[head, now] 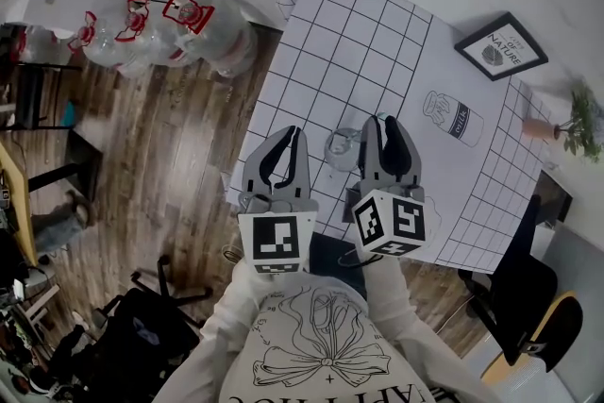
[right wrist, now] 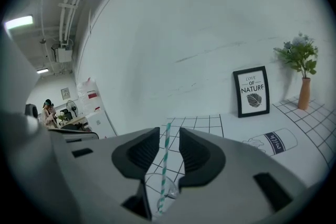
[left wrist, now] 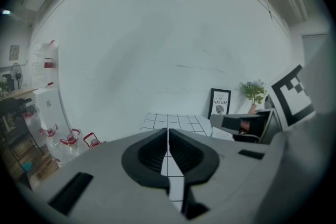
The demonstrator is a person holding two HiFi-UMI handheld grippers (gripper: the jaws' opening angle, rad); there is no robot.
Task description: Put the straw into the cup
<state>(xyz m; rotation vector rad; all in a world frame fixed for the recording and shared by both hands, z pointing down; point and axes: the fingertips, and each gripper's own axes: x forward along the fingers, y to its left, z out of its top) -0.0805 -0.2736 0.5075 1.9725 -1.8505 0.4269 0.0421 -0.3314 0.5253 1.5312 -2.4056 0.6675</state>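
A clear plastic cup (head: 342, 149) stands on the grid-patterned table (head: 349, 42) between my two grippers. In the right gripper view a green-and-white striped straw (right wrist: 164, 162) stands in the cup (right wrist: 160, 192) and leans slightly. It rises through the gap between the jaws of my right gripper (right wrist: 169, 134), which stand open around it without pinching it. My right gripper (head: 382, 125) hovers just right of the cup. My left gripper (head: 291, 137) hangs just left of the cup, and its jaws (left wrist: 168, 131) are shut with nothing between them.
A framed "love of nature" picture (head: 501, 45) and a potted plant (head: 566, 125) stand at the table's far right. A milk bottle drawing (head: 453, 118) is printed on the cloth. Water jugs (head: 160, 33) sit on the wooden floor at left. A black chair (head: 514, 297) is near right.
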